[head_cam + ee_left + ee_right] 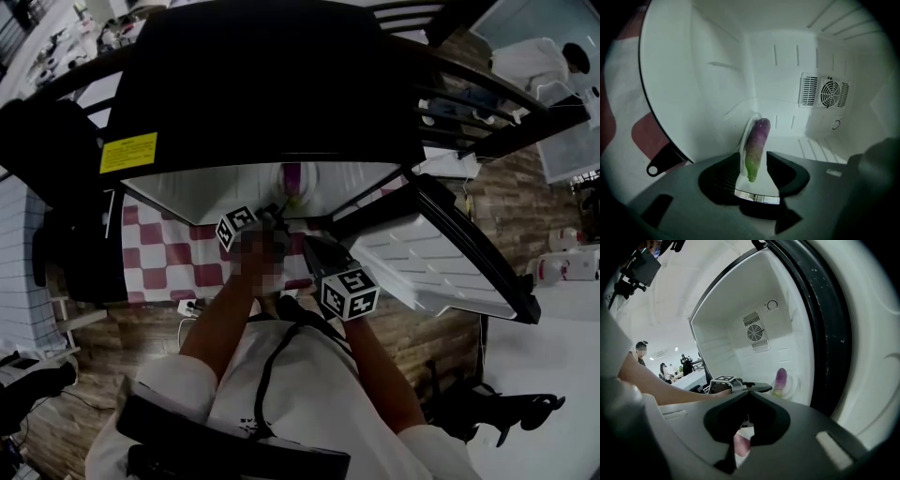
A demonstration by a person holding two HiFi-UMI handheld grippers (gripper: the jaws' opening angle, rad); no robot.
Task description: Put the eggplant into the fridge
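Observation:
The eggplant (757,143), purple with a green end, stands tilted on the white floor inside the fridge (787,70) and leans on a round white piece (745,133). My left gripper (755,161) reaches into the fridge. Its jaws stand apart, one on each side of the eggplant's green end, and do not press on it. In the head view the left gripper (277,208) points into the open fridge (272,84), where the eggplant (293,178) shows. My right gripper (749,393) hangs back outside with its jaws together and nothing in them. From there the eggplant (780,379) shows past the left gripper (761,388).
The fridge door (441,262) stands open to the right, its black seal (825,333) close beside my right gripper. A fan grille (825,91) is on the back wall. A red and white checked cloth (169,258) lies under the fridge. People stand far off (641,350).

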